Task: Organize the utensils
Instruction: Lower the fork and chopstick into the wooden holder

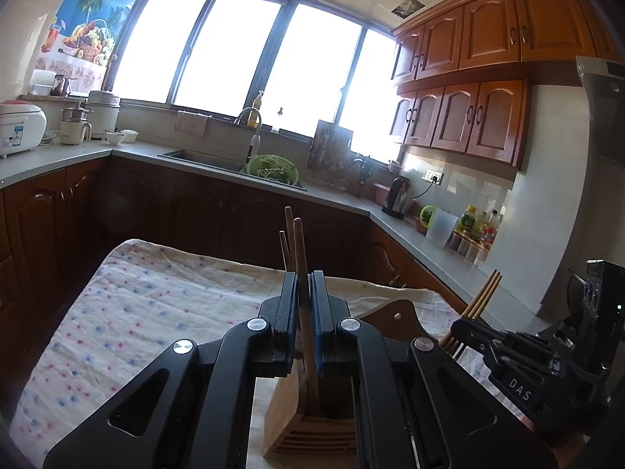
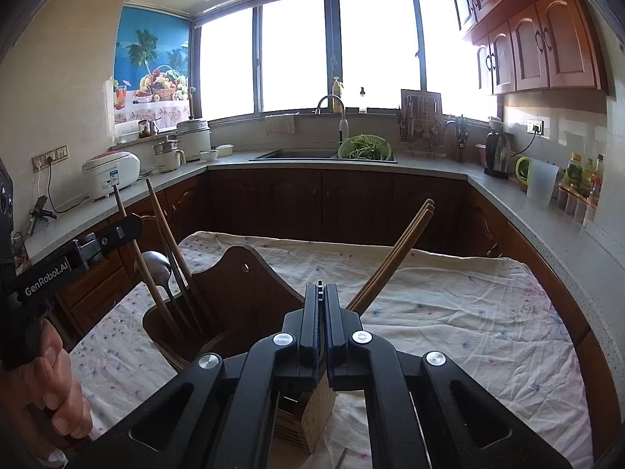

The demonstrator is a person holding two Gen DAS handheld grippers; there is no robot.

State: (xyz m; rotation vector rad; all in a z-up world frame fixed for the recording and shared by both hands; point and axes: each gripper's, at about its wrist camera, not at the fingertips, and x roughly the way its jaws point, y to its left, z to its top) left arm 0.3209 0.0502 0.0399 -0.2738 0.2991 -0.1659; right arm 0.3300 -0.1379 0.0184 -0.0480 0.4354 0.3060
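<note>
Between left hand-held gripper pads (upright): chopstick.

Domestic kitchen: wooden wall cabinets, sink with tap under windows, rice cooker, kettle.

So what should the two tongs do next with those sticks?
Probably lower a bit more, then let go. The left tongs pinch a wooden stick whose end is already inside the wooden holder; the right tongs grip chopsticks just above it.
</note>
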